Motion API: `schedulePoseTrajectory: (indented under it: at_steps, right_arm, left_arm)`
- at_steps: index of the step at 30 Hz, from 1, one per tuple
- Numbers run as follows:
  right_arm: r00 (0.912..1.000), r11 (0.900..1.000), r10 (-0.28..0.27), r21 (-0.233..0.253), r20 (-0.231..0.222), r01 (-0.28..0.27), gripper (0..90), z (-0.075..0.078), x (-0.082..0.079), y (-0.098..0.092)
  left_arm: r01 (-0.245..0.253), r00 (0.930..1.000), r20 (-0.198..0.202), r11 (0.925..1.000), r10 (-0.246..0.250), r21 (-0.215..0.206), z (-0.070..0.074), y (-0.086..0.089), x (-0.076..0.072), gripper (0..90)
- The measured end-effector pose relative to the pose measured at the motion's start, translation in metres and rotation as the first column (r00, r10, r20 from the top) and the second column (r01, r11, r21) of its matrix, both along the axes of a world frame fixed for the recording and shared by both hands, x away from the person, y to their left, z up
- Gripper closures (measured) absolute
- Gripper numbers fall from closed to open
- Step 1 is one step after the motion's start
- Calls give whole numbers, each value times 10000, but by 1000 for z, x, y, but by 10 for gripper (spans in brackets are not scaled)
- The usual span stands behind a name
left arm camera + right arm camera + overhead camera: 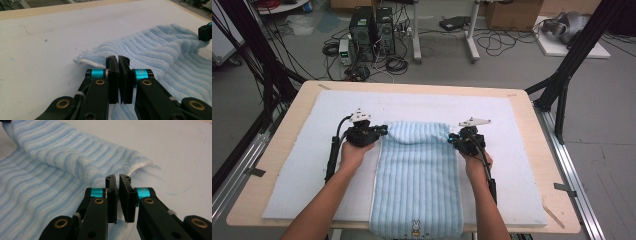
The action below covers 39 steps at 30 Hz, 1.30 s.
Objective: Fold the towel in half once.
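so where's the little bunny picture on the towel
In the high view the bunny picture sits on the towel's near end, which hangs over the table's front edge, between the person's forearms.

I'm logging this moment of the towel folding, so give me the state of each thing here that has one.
towel: flat on the mat, far edge lifted and sagging between the grippers, near end hanging over the table edge.
left gripper: shut on the towel's far left corner.
right gripper: shut on the far right corner.
white mat: spread flat on the table.
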State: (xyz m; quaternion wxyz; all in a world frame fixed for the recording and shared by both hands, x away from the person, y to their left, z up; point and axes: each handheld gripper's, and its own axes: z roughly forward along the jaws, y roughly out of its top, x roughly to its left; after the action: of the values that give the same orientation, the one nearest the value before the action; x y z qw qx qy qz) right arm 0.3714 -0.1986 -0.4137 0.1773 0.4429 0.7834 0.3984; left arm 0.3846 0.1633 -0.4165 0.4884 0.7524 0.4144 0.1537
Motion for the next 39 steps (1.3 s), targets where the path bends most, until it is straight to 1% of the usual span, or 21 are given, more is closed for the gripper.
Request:
schedulePoseTrajectory:
  at_steps: [2,4,6,8,10,11,12,13,14,15,16,17,20,21,23,27,29,31,34,37,39]
  right_arm:
    - [10000,9999,49,-99,26,-49,849,-1,-8,-1]
    - [10000,10000,58,-17,27,-58,848,-1,-16,-4]
    - [9999,10000,84,50,89,-85,847,0,-24,-7]
    - [9998,9995,92,315,192,-98,847,1,-34,-9]
    - [9995,9990,65,434,318,-79,847,1,-43,-10]
    - [9993,9988,96,469,364,-113,847,0,-47,-10]
    - [9989,9990,131,422,447,-150,846,0,-50,-10]
    - [9987,9987,158,468,477,-181,844,0,-54,-10]
    - [9987,9987,158,479,480,-181,843,-1,-57,-10]
    - [9986,9987,165,481,499,-189,843,-1,-59,-10]
    - [9987,9982,172,573,472,-199,844,-2,-62,-11]
    - [9988,9979,146,626,465,-175,844,-3,-64,-12]
    - [9989,9974,186,688,439,-216,844,-5,-69,-14]
    - [9990,9972,176,720,408,-205,844,-5,-71,-14]
    - [9988,9967,230,771,423,-263,844,-6,-75,-14]
    - [9978,9949,408,899,519,-454,840,-11,-87,-14]
    - [9977,9942,431,964,520,-479,839,-14,-92,-15]
    - [9975,9938,464,988,527,-515,837,-15,-96,-16]
    - [9975,9927,440,1101,556,-500,836,-16,-104,-20]
    - [9977,9921,443,1155,516,-500,835,-17,-111,-24]
    - [9975,9912,522,1194,476,-575,809,-18,-117,-27]
  left_arm:
    - [218,9992,-335,9997,-215,95,1,0,-7,866]
    - [309,9994,-152,9995,-310,-27,1,1,-17,866]
    - [452,9989,-150,9989,-454,-117,2,1,-25,866]
    - [550,9985,-1,9981,-551,-291,2,1,-34,866]
    - [688,9976,31,9969,-687,-377,0,1,-42,866]
    - [846,9964,-51,9961,-848,-260,1,1,-45,866]
    - [955,9954,-6,9953,-955,-156,2,1,-48,866]
    - [1027,9946,166,9943,-1023,-275,2,1,-52,865]
    - [1115,9936,220,9931,-1108,-355,3,3,-54,864]
    - [1100,9936,269,9937,-1094,-223,4,3,-57,864]
    - [1105,9936,252,9936,-1100,-220,3,5,-59,864]
    - [1130,9935,180,9928,-1124,-405,2,6,-61,864]
    - [1185,9930,55,9923,-1184,-365,-2,8,-67,864]
    - [1213,9926,85,9915,-1211,-474,-3,9,-70,864]
    - [1315,9911,-133,9890,-1327,-683,-4,11,-76,864]
    - [1359,9900,-295,9884,-1382,-685,-4,14,-86,863]
    - [1396,9888,-383,9850,-1441,-1019,-5,17,-91,862]
    - [1500,9871,-407,9838,-1546,-983,-6,17,-97,862]
    - [1743,9816,-592,9789,-1813,-1070,-10,19,-104,861]
    - [1842,9779,-824,9782,-1922,-955,-16,21,-111,861]
    - [1893,9757,-917,9764,-1989,-1036,-19,23,-114,858]
